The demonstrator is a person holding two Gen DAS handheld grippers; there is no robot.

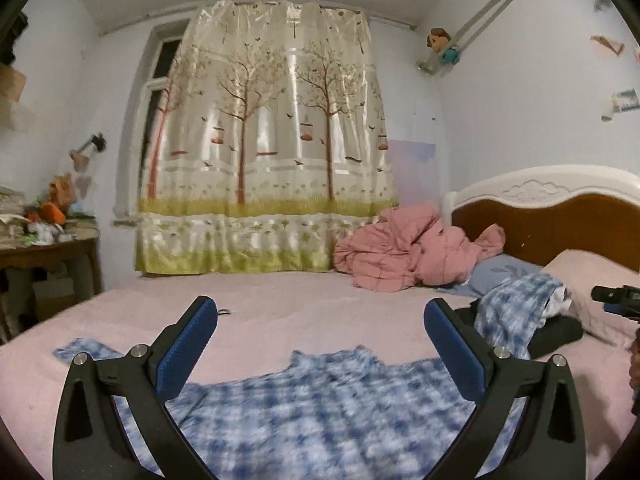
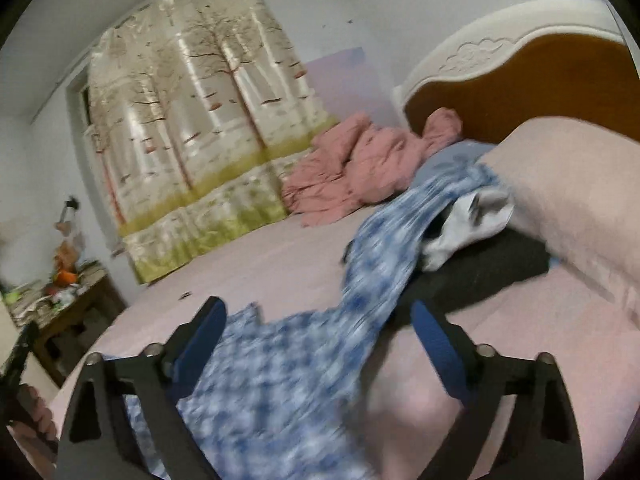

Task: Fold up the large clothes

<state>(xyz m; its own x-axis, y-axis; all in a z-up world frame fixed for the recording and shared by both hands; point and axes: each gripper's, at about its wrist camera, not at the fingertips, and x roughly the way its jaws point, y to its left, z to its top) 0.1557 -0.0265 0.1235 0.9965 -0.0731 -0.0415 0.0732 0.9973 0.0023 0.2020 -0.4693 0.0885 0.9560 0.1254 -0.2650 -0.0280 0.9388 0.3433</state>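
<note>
Left gripper (image 1: 320, 320) and right gripper (image 2: 318, 322), ribbed blue pads, jaws wide, empty, above soft blue-white checked garment (image 1: 320, 412) on smooth pink bedsheet (image 1: 280, 304).

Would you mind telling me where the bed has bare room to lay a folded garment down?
Bare pink sheet lies between the blue-and-white checked garment and the tree-print curtain. The headboard end is crowded: pink quilt, pillows, a black garment.

Blue checked garment (image 2: 280, 380) motion-blurred, its near edge cut off below the frame; dark clothing (image 2: 480, 272) beside the pillow (image 2: 580, 200) partly hidden beneath it.
</note>
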